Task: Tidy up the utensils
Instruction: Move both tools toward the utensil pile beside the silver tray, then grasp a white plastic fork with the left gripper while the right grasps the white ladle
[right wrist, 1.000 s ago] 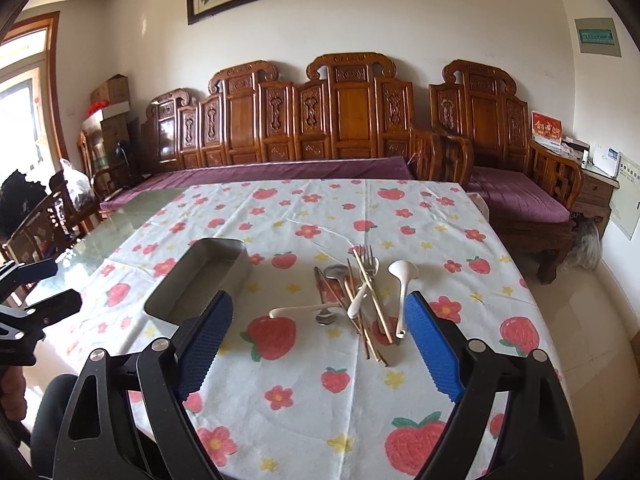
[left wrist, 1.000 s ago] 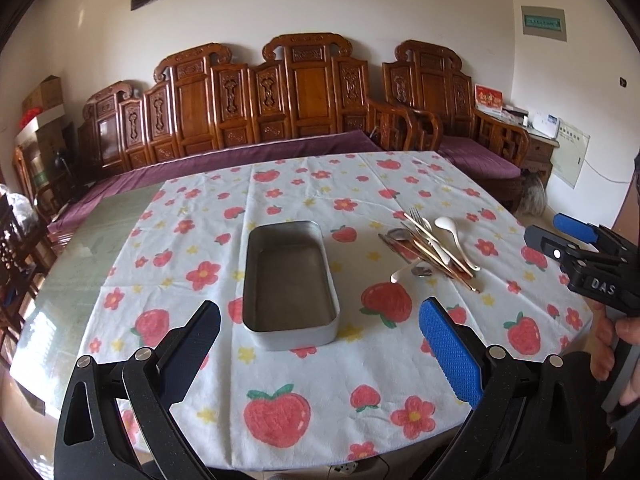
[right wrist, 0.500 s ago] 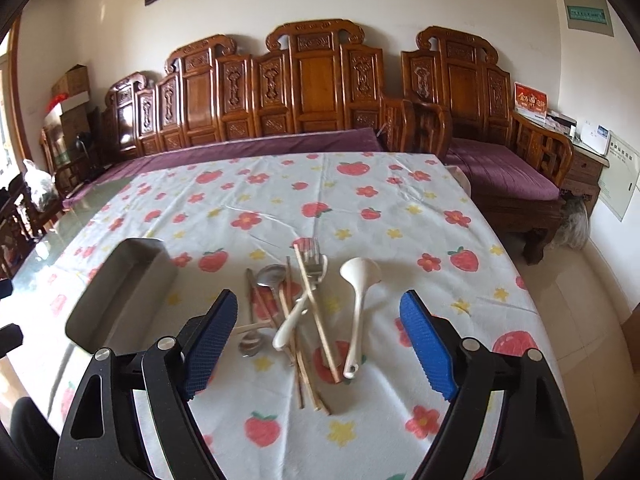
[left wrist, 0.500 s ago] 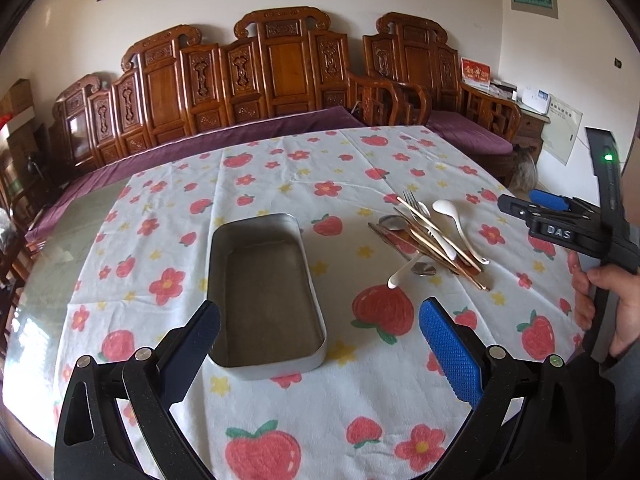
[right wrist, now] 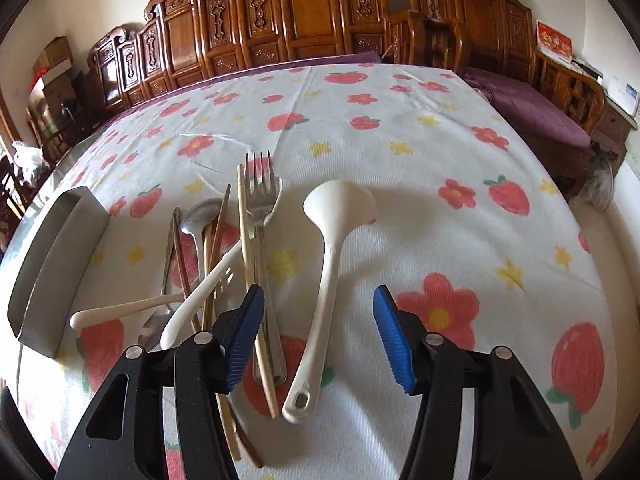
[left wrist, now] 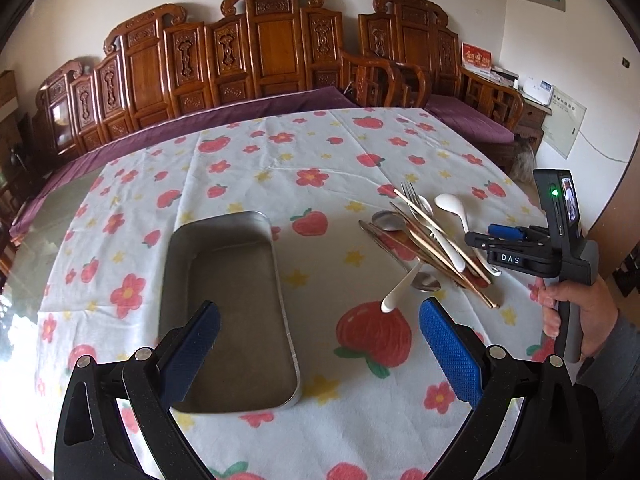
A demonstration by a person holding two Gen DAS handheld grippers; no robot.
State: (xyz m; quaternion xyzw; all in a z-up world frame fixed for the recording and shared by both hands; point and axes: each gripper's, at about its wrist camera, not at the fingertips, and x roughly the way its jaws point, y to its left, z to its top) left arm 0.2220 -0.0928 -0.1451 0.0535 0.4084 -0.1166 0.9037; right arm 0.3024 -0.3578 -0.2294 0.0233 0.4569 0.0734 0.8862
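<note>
Strawberry-print cloth (right wrist: 400, 152), smooth white ladle (right wrist: 328, 264)

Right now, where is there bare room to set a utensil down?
Inside the metal tray, which holds nothing. Also the bare cloth between the tray and the utensil pile, and right of the white ladle. The pile itself is crowded.

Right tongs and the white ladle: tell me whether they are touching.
Apart. The right wrist view shows the white ladle handle lying between the open right tongs, which have just been closing, with tablecloth visible on both sides.
</note>
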